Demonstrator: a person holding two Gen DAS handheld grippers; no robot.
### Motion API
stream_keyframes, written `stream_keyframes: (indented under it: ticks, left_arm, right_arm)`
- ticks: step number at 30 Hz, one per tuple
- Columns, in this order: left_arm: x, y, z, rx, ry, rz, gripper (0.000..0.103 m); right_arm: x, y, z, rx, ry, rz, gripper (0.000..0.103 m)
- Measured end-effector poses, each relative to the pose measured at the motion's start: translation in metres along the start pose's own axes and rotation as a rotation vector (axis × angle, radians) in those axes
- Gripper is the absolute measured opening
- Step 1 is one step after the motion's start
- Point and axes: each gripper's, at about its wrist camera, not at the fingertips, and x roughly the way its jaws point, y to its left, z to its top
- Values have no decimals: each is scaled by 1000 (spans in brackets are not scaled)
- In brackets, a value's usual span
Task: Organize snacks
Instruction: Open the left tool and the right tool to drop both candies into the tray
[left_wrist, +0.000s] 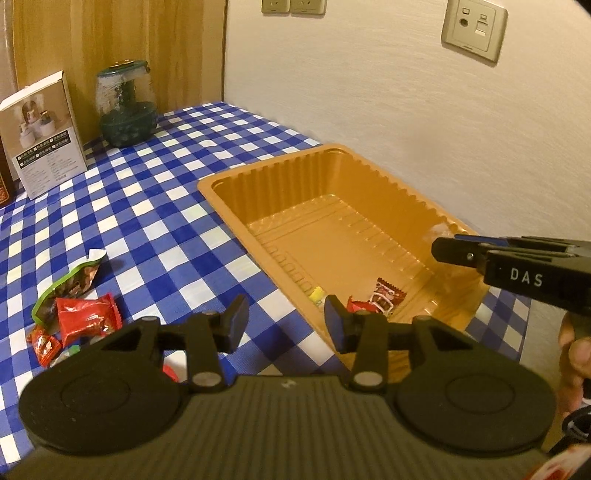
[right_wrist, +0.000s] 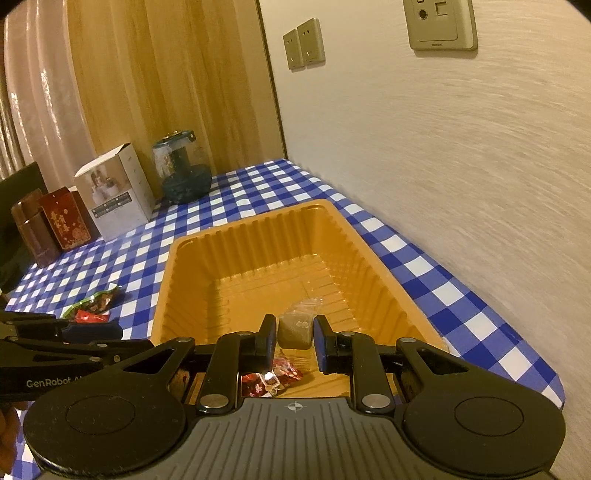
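Observation:
An orange plastic tray (left_wrist: 258, 177) lies on the blue-checked table, and it also shows in the right wrist view (right_wrist: 258, 221). In its near end lie a red-brown wrapped candy (left_wrist: 388, 297) and a small yellow one (left_wrist: 317, 295). My left gripper (left_wrist: 286, 325) is open and empty over the tray's near-left rim. Loose snack packets (left_wrist: 86, 315) lie on the cloth to its left. My right gripper (right_wrist: 294, 341) hovers over the tray's near end, jaws open, with a clear packet of a brownish snack (right_wrist: 294, 328) between the fingertips, not clamped. Red candies (right_wrist: 271, 378) lie below it.
A white carton (left_wrist: 44, 136), a green glass jar (left_wrist: 125, 107) and dark red tins (right_wrist: 68, 223) stand at the table's far left. A wall with sockets (left_wrist: 474, 27) runs along the right side. The table's edge (right_wrist: 554, 387) is near the tray's right corner.

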Motion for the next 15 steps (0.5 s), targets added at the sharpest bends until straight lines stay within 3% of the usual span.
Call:
stream_keyframes:
  ticks: [2,4,5,15]
  left_arm:
    - [0,0,0,-1,0,0,41]
    - [1,1,0,-1,1,0,41]
    - [0,1,0,-1,2,0,41]
    - [-8,7,-5,-8,3,20,43]
  right_arm:
    - [2,-1,-1,10,9,13,24]
    - [3,-3,-1,30,17,35,40]
    - [3,-3,-1,35,12,37,53]
    - [-4,5,-2,28,-3,34,55]
